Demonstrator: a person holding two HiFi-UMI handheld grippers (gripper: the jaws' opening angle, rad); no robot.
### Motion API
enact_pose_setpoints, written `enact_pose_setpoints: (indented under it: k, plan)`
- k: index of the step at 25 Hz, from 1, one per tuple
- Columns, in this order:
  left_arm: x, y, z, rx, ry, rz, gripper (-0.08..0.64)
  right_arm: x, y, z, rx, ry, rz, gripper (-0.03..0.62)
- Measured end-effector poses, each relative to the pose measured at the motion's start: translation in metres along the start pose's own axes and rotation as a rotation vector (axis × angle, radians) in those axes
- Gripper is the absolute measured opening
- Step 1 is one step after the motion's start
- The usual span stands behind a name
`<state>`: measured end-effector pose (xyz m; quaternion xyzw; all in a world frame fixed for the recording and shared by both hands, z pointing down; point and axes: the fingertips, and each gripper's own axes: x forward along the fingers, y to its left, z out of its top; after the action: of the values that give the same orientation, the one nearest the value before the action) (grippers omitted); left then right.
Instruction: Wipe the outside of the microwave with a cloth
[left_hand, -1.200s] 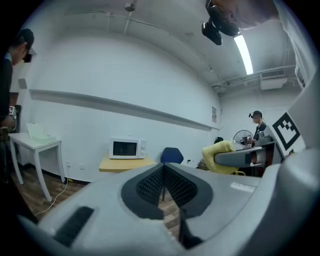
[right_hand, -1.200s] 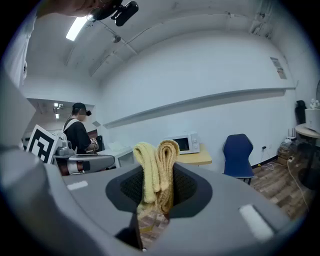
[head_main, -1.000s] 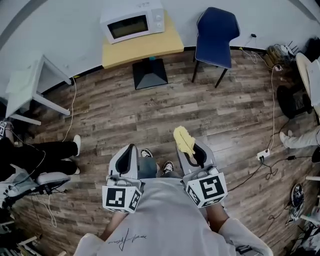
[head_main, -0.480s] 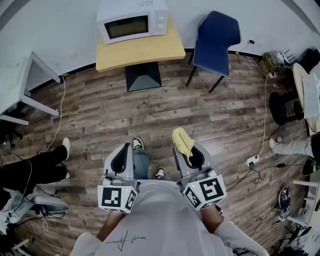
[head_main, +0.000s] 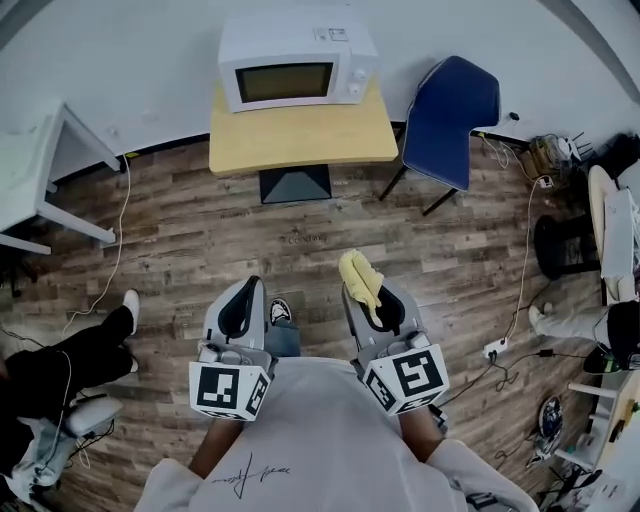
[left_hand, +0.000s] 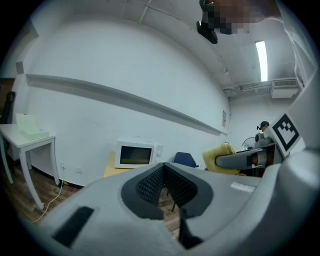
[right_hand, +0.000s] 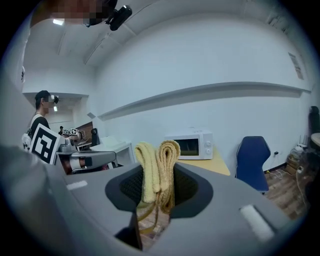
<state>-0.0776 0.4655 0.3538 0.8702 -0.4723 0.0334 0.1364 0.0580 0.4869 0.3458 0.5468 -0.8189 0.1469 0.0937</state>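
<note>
Yellow cloth (right_hand: 159, 170) stood folded, pinched between the jaws of the right tool (head_main: 372, 302). The left tool (left_hand: 164, 186) had its jaws together with nothing in them. Both hung over the wooden floor (head_main: 190, 235), well apart from the white microwave (head_main: 295, 72) on its table (head_main: 300, 145), with a blue chair (head_main: 455, 110) beside that.

Table (head_main: 300, 147), blue chair (head_main: 455, 112) and trailing cables (head_main: 522, 265) suggest an office.

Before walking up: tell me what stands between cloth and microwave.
Nothing visible. Bare floor lies between the cloth in the right claw and the table bearing the microwave; the chair stands aside.
</note>
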Motion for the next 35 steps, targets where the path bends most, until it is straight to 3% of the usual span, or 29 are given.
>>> enact_pose_setpoints:
  k: [5, 10, 15, 18, 22, 28, 35]
  plan:
    - [0.026, 0.048, 0.021, 0.010, 0.004, 0.006, -0.005, 0.058, 0.017, 0.015, -0.042, 0.061, 0.079, 0.110]
    - [0.052, 0.077, 0.035, 0.023, 0.009, -0.009, -0.006, 0.098, 0.011, 0.024, -0.001, 0.102, 0.078, 0.109]
    - [0.076, 0.085, 0.029, 0.074, 0.056, -0.012, -0.007, 0.119, 0.006, 0.024, -0.020, 0.109, 0.100, 0.109]
    - [0.087, 0.087, 0.026, 0.057, 0.074, -0.016, -0.008, 0.132, -0.001, 0.023, 0.013, 0.114, 0.107, 0.110]
    - [0.105, 0.094, 0.022, 0.040, 0.086, -0.005, -0.008, 0.152, -0.010, 0.022, 0.029, 0.093, 0.178, 0.121]
    - [0.157, 0.117, 0.035, 0.070, 0.092, 0.013, -0.008, 0.201, -0.046, 0.046, 0.033, 0.032, 0.189, 0.120]
    - [0.244, 0.140, 0.070, 0.084, 0.068, 0.023, -0.008, 0.268, -0.124, 0.087, 0.101, 0.002, 0.097, 0.109]
